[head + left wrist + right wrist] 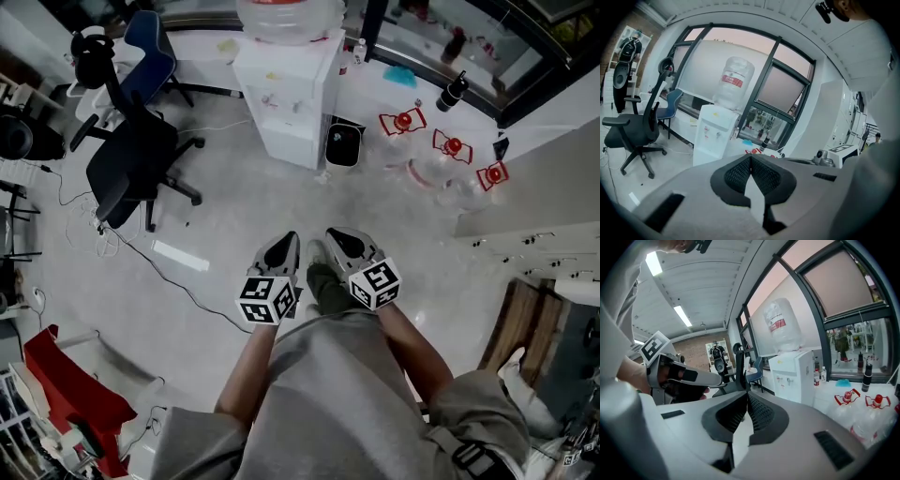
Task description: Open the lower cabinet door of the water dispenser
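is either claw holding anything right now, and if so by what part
Nothing is held. The left claw and the right claw are both shut with nothing between their jaws, well short of the water dispenser.

Head view was evenly lit but dull, shadows soft on the pale grey floor (pixel 234 206). The long white ceiling strip lights (pixel 654 263) glared in the right gripper view. Both gripper views bent strongly, corners black.

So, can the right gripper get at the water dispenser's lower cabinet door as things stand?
Probably not yet: the right gripper is well short of the lower cabinet door, though open floor leaves the way free.
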`<state>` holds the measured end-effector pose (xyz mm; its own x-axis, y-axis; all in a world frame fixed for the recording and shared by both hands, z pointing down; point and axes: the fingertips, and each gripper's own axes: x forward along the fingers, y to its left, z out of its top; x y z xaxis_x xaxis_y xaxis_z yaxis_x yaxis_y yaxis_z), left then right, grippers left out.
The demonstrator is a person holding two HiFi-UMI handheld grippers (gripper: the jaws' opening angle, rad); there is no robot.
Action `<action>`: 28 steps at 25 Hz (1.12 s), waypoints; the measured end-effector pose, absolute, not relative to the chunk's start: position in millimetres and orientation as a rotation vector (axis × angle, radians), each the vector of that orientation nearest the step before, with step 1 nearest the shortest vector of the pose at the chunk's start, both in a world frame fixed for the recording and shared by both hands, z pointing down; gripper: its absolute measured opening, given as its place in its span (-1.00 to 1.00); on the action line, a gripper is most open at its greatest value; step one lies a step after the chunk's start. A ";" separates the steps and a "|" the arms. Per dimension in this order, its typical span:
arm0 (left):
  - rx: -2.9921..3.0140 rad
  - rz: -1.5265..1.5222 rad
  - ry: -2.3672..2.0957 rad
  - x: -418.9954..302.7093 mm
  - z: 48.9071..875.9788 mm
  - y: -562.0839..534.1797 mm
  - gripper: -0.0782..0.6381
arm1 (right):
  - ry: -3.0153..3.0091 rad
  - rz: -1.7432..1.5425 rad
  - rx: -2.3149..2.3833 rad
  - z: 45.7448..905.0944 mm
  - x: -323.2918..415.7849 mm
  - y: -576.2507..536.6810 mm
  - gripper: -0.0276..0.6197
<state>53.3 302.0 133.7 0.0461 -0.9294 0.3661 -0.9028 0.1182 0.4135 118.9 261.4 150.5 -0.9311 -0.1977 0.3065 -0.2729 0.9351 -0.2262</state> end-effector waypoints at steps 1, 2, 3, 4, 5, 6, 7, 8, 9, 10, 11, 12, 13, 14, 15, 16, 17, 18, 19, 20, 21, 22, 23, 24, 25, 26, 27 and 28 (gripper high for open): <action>1.767 -0.057 -1.840 47.7 135.1 293.1 -0.76 | -2.807 0.394 0.346 152.4 113.0 252.8 -0.88; 1.762 -0.054 -1.837 42.0 136.3 283.8 -0.76 | -2.804 0.402 0.344 154.3 107.3 243.6 -0.88; 1.758 -0.051 -1.832 36.3 137.2 274.3 -0.76 | -2.801 0.410 0.343 155.9 101.7 234.0 -0.88; 1.754 -0.047 -1.826 31.1 138.3 264.9 -0.76 | -2.798 0.416 0.344 157.3 96.4 224.2 -0.88; 1.750 -0.043 -1.819 26.2 140.0 255.8 -0.76 | -2.796 0.423 0.345 159.0 91.7 214.4 -0.88; 1.745 -0.037 -1.812 21.7 142.5 246.9 -0.76 | -2.793 0.431 0.350 161.3 87.6 204.4 -0.88; 1.741 -0.029 -1.806 17.4 145.3 238.3 -0.76 | -2.789 0.441 0.356 164.0 84.0 194.4 -0.88; 1.738 -0.021 -1.799 13.2 148.0 229.6 -0.76 | -2.785 0.455 0.365 167.0 80.6 184.5 -0.88; 1.736 -0.014 -1.794 9.2 150.3 220.7 -0.76 | -2.782 0.470 0.373 169.6 77.5 174.8 -0.88; 1.735 -0.007 -1.788 5.5 152.1 211.8 -0.76 | -2.780 0.485 0.381 171.8 74.5 165.6 -0.88; 1.734 0.000 -1.783 2.1 153.5 203.0 -0.76 | -2.779 0.499 0.386 173.5 71.7 157.0 -0.88; 1.732 0.008 -1.777 -1.2 154.8 194.7 -0.76 | -2.778 0.510 0.390 175.3 68.7 149.1 -0.88; 1.732 0.017 -1.771 -4.2 156.0 186.9 -0.76 | -2.776 0.521 0.395 177.7 65.7 141.8 -0.88; 1.734 0.027 -1.763 -6.8 157.5 180.1 -0.76 | -2.773 0.532 0.401 181.2 62.8 135.4 -0.88; 1.736 0.036 -1.753 -8.7 159.5 174.6 -0.76 | -2.767 0.545 0.411 186.1 60.4 130.0 -0.88; 1.736 0.044 -1.742 -10.3 162.2 170.2 -0.76 | -2.760 0.558 0.424 192.0 58.6 125.5 -0.88; 1.733 0.050 -1.731 -12.2 165.5 166.4 -0.76 | -2.752 0.571 0.438 198.4 56.8 121.2 -0.88; 1.728 0.054 -1.722 -14.8 169.3 162.4 -0.76 | -2.744 0.582 0.452 204.7 54.9 116.3 -0.88; 1.722 0.059 -1.715 -18.1 173.4 158.2 -0.76 | -2.738 0.591 0.466 210.5 52.8 110.4 -0.88; 1.718 0.067 -1.710 -21.9 177.6 153.6 -0.76 | -2.735 0.600 0.482 215.8 50.7 103.5 -0.88; 1.718 0.078 -1.704 -26.0 181.9 149.0 -0.76 | -2.732 0.611 0.499 221.3 48.6 96.2 -0.88; 1.721 0.090 -1.697 -30.1 186.6 144.3 -0.76 | -2.729 0.622 0.518 227.3 46.2 89.1 -0.88; 1.726 0.100 -1.688 -34.1 191.8 139.8 -0.76 | -2.725 0.631 0.536 234.2 43.9 82.6 -0.88; 1.731 0.109 -1.677 -37.6 197.5 135.4 -0.76 | -2.718 0.639 0.554 241.7 41.6 77.0 -0.88; 1.737 0.116 -1.663 -40.7 203.6 131.0 -0.76 | -2.708 0.644 0.572 249.7 39.5 72.2 -0.88; 1.744 0.123 -1.647 -43.4 210.0 126.3 -0.76 | -2.697 0.647 0.589 257.6 37.1 67.9 -0.88; 1.753 0.133 -1.627 -46.0 216.8 121.2 -0.76 | -2.688 0.649 0.606 265.1 34.1 63.9 -0.88; 1.762 0.146 -1.606 -48.8 223.8 115.2 -0.76 | -2.680 0.649 0.624 272.4 30.2 59.4 -0.88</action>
